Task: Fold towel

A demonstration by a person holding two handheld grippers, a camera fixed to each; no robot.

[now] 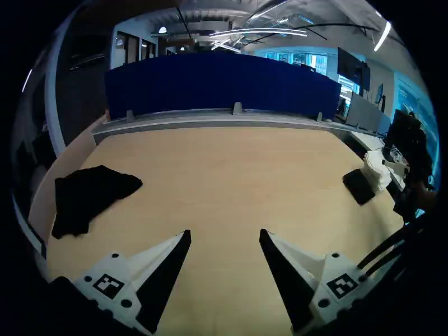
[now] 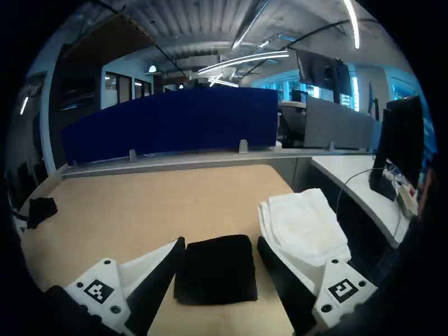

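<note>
The left gripper (image 1: 224, 232) is hovering low over the pale wooden bench (image 1: 235, 168), pointing straight ahead toward the blue partition (image 1: 218, 84) that is running along the bench's far edge. Its jaws are standing wide apart and are holding nothing, with bare wood showing between them. Well off to that gripper's left, near the bench's edge, a crumpled black towel (image 1: 89, 196) is lying in a loose heap. Far to its right, at the opposite edge, a folded black towel (image 1: 358, 186) is lying just beside a stack of white towels (image 1: 378, 171).

In the right gripper view, the right gripper (image 2: 220, 239) is hanging close over the bench (image 2: 140, 207) and is tilting down toward the folded black towel (image 2: 215, 269). Its jaws are spread, one on each side of the towel, which is lying flat as a neat rectangle between them; the fingers are flanking its side edges rather than pinching it. The white towels (image 2: 302, 224) are sitting just to the right, behind that gripper's right finger, close to the bench's corner. The crumpled black towel (image 2: 40, 210) is showing as a small dark lump at the far left edge. The blue partition (image 2: 168, 120) is crossing the background, and a monitor (image 2: 400, 145) is standing on the neighbouring desk to the right.
</note>
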